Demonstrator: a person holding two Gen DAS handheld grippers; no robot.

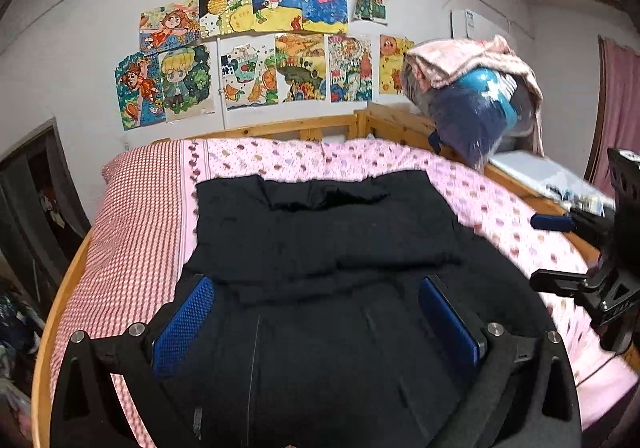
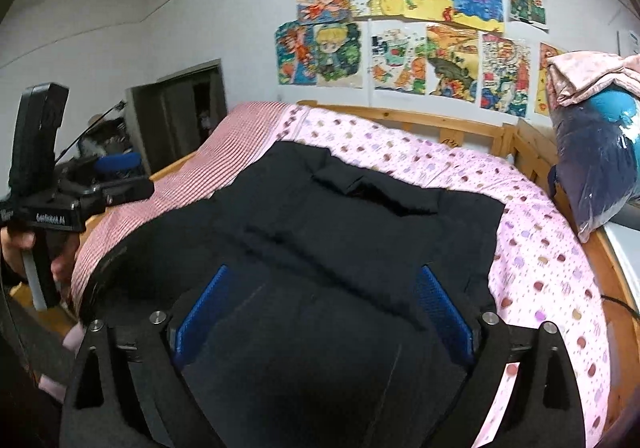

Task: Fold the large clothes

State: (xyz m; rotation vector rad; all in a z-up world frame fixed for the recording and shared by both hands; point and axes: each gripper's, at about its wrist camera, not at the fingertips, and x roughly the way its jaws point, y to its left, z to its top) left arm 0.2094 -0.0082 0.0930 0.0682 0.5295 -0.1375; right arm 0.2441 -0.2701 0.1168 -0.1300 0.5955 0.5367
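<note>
A large black garment (image 1: 320, 240) lies spread flat on the pink dotted bedsheet (image 1: 360, 160), its sides folded inward over the middle. It also shows in the right wrist view (image 2: 340, 232). My left gripper (image 1: 316, 284) is open with blue pads (image 1: 182, 324) wide apart, held above the garment's near part. My right gripper (image 2: 324, 280) is open too, blue pads (image 2: 440, 312) apart, over the same near part. The right gripper's body shows in the left wrist view (image 1: 592, 268) at the right. The left gripper shows in the right wrist view (image 2: 116, 168) at the left, in a hand.
A wooden bed frame (image 1: 304, 126) surrounds the mattress. A red checked sheet (image 1: 132, 216) covers the left strip. A bagged blue bundle (image 1: 476, 112) with a pink cloth on top sits at the right rail. Drawings (image 1: 260, 48) hang on the wall. A dark doorway (image 2: 180, 108) is at left.
</note>
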